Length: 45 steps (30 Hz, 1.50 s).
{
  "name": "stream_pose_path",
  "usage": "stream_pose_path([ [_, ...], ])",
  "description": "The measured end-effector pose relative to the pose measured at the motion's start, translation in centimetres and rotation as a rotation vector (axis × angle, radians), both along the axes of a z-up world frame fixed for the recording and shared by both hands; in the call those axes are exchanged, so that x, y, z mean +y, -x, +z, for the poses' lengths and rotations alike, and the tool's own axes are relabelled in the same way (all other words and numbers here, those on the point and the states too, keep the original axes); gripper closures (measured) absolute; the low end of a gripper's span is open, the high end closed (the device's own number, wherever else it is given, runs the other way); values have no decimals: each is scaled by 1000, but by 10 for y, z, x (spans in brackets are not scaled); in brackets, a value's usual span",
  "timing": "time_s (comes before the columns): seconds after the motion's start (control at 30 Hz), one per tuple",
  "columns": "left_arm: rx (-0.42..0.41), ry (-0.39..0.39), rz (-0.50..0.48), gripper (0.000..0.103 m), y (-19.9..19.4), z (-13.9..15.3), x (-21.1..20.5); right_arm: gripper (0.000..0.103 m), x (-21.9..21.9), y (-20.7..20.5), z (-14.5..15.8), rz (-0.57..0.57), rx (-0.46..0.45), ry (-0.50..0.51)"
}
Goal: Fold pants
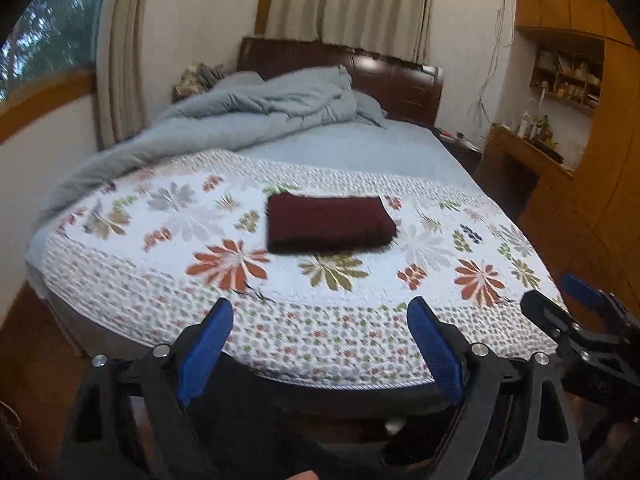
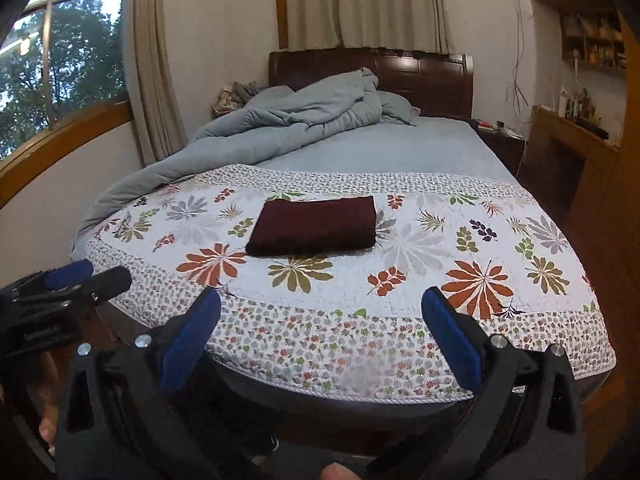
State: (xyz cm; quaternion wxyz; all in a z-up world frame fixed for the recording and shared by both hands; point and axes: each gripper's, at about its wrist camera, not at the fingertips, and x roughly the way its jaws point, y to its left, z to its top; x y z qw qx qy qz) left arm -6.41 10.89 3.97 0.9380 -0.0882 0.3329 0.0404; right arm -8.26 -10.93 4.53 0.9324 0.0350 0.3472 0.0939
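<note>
We see a big bed with a dark wooden headboard (image 2: 370, 66). At its far end, a puffy grey-blue blanket (image 2: 296, 114) lies in a heap. The near half is covered by a white quilted cover with orange, green and grey flowers (image 2: 420, 292).

In the middle of that cover, a bit to the left, sit the dark red soft pants (image 2: 314, 226), (image 1: 330, 224). They are already a neat flat rectangle. Nothing touches them.

Our left gripper with blue pads on black arms (image 1: 320, 344) is held back at the near edge of the bed, wide apart and holding nothing. Our right gripper with the same blue pads (image 2: 320, 336) is beside it, also spread and bare. Both are well apart from the pants.

We think the folding is done. Next we may only need to pull our tools away, or press the pile flat if an edge pops up.
</note>
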Motion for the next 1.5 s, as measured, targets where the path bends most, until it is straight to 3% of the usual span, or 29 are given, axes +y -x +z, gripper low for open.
stream_pose_path([
  [0.27, -4, 47, -11, 14, 0, 2, -5, 3, 5, 1, 10, 44, 31, -7],
  [0.57, 56, 80, -19, 14, -25, -19, 6, 3, 11, -23, -15, 47, 91, -16],
  [0.8, 43, 36, 19, 14, -29, -21, 10, 3, 18, -31, -24, 54, 103, -18],
  [1.2, 11, 17, 2, 13, -25, -10, 3, 3, 16, -32, -26, 47, 109, -16],
  [1.5, -24, -60, 21, 13, -15, -1, -9, 3, 13, -29, -21, 45, 96, -14],
])
